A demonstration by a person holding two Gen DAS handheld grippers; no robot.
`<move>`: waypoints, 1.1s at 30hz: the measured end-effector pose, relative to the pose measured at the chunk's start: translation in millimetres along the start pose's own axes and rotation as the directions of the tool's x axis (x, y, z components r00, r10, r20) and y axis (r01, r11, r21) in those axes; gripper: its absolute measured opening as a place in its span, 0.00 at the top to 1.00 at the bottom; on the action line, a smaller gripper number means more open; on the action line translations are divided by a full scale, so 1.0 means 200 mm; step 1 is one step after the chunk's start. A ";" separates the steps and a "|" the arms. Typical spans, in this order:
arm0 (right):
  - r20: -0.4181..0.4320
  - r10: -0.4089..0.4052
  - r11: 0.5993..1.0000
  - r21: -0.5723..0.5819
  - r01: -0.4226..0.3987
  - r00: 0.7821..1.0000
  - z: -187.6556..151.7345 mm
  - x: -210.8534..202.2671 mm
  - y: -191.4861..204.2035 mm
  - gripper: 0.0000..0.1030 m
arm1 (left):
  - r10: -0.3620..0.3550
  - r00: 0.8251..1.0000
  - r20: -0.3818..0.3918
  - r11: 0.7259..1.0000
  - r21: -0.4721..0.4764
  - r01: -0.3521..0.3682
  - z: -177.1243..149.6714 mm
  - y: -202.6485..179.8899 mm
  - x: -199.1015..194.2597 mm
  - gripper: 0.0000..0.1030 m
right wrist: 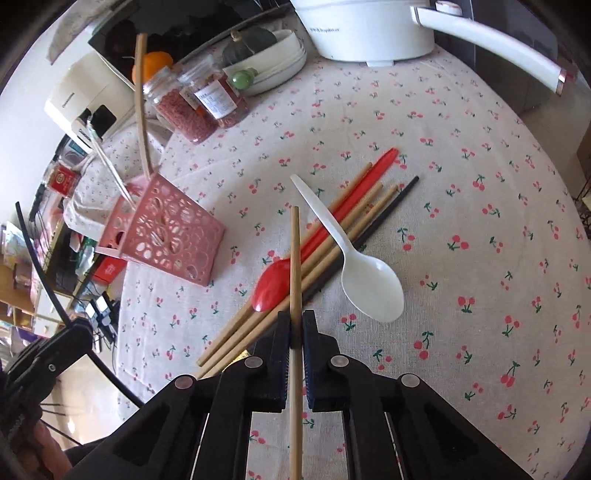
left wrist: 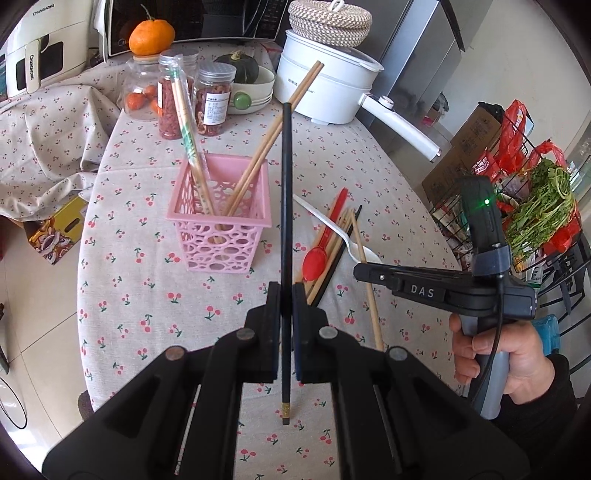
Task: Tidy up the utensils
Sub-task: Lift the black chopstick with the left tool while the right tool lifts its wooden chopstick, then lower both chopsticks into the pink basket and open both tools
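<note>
My left gripper [left wrist: 286,291] is shut on a black chopstick [left wrist: 286,184], held lengthwise above the cherry-print tablecloth, just right of the pink lattice basket [left wrist: 221,221]. Several wooden chopsticks stand in that basket. My right gripper [right wrist: 295,321] is shut on a wooden chopstick [right wrist: 294,258], over the pile on the cloth: a red spoon [right wrist: 271,286], a white spoon [right wrist: 373,291], wooden chopsticks [right wrist: 354,210] and one black chopstick [right wrist: 391,206]. In the right wrist view the pink basket [right wrist: 166,232] is to the left. In the left wrist view the right gripper [left wrist: 362,271] sits over the pile.
A white electric pot [left wrist: 325,85] with a long handle, jars [left wrist: 214,99], a bowl holding a squash [left wrist: 251,92] and an orange [left wrist: 151,35] crowd the table's far side. A wire basket with greens [left wrist: 543,214] stands off the table's right edge.
</note>
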State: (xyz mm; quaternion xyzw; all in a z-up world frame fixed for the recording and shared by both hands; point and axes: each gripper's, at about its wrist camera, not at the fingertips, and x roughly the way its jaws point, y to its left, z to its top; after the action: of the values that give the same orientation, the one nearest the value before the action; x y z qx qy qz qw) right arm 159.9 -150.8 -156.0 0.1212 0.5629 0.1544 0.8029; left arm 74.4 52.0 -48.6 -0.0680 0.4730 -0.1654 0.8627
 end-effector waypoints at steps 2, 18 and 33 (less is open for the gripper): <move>0.048 0.014 1.000 -0.020 -0.013 0.999 -0.01 -0.08 0.02 0.94 | -0.003 1.000 0.025 1.000 0.001 0.003 0.00 -0.01 -0.04 0.94; 0.406 0.124 0.983 -0.178 -0.054 0.905 0.02 -0.68 0.27 0.94 | 0.005 0.908 0.419 1.000 0.002 -0.006 0.16 -0.02 -0.56 0.94; 0.490 0.169 0.984 -0.127 -0.122 0.855 0.17 -0.79 0.29 0.94 | 0.143 0.883 0.448 0.990 -0.074 -0.122 0.37 0.09 -0.27 0.94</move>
State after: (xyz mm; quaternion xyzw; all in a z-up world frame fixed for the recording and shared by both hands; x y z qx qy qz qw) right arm 135.8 -158.9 12.9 0.1621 0.3182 0.2036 0.9116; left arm 113.0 85.0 30.0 -0.0911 0.2665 -0.0754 0.9565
